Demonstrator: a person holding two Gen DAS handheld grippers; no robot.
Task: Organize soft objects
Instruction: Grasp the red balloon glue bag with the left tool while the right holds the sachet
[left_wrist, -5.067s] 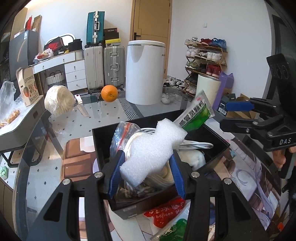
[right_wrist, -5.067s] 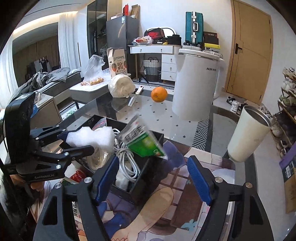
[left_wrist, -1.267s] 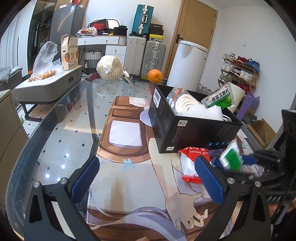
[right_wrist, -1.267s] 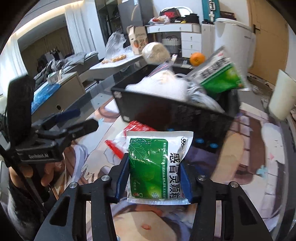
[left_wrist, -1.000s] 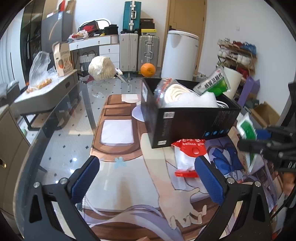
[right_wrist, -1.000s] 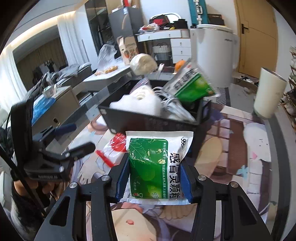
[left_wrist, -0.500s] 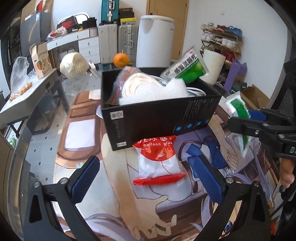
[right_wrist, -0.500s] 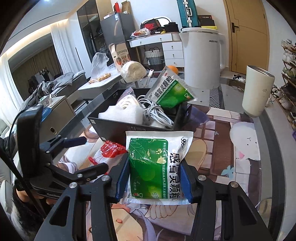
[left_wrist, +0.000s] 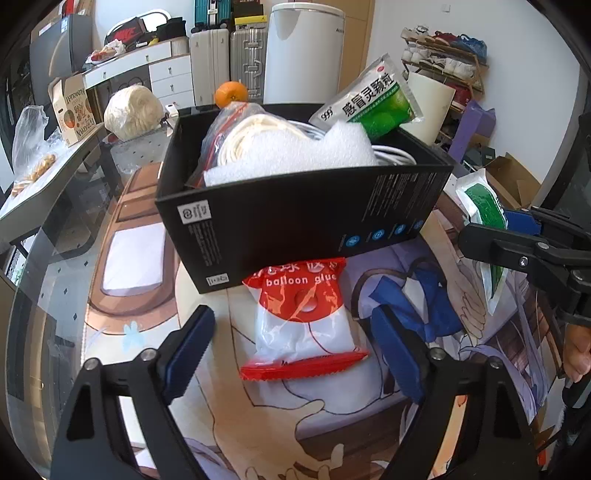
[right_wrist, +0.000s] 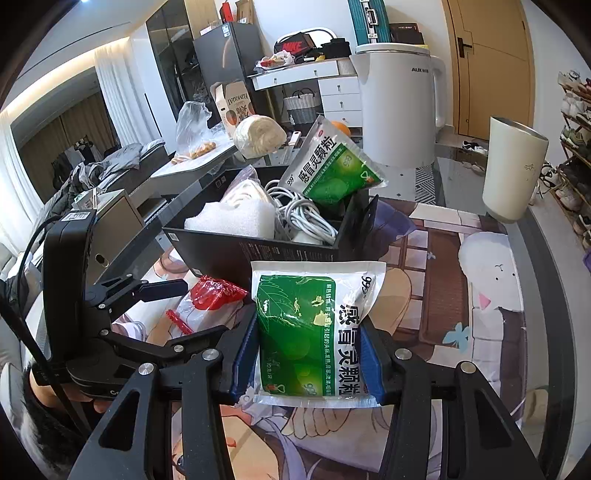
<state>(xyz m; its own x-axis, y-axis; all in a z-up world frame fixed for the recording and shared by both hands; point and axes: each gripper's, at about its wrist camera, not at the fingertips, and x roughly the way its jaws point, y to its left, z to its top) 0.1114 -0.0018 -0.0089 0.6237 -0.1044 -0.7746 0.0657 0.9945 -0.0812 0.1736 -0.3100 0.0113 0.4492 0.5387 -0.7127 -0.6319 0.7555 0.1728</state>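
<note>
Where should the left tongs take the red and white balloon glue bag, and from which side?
Across the white middle of the balloon glue bag, coming down from above. It lies flat on the mat between the left tongs, whose jaws have just been closing; its long edges face them.

The black box (left_wrist: 295, 221) looks like matt card with small printed marks on its side; the white foam piece (left_wrist: 291, 155) inside it is rough and grainy, beside a smooth white cable (right_wrist: 303, 214) and a clear crinkled plastic bag (left_wrist: 221, 129); the balloon glue packet (left_wrist: 301, 321) is glossy film, red at top and bottom with a clear wrinkled middle; the green sachet (right_wrist: 314, 332) is shiny printed foil or plastic with a flat sealed edge, as is the second sachet (left_wrist: 373, 99) in the box; the gripper pads (left_wrist: 188, 347) are ridged blue rubber or plastic on matt black arms with bright metal screws; the printed mat (left_wrist: 332, 424) looks smooth and dull; the table top (left_wrist: 55, 295) is glossy glass; the tumbler (right_wrist: 513, 170) has a matt cream coat and a bare metal rim.
</note>
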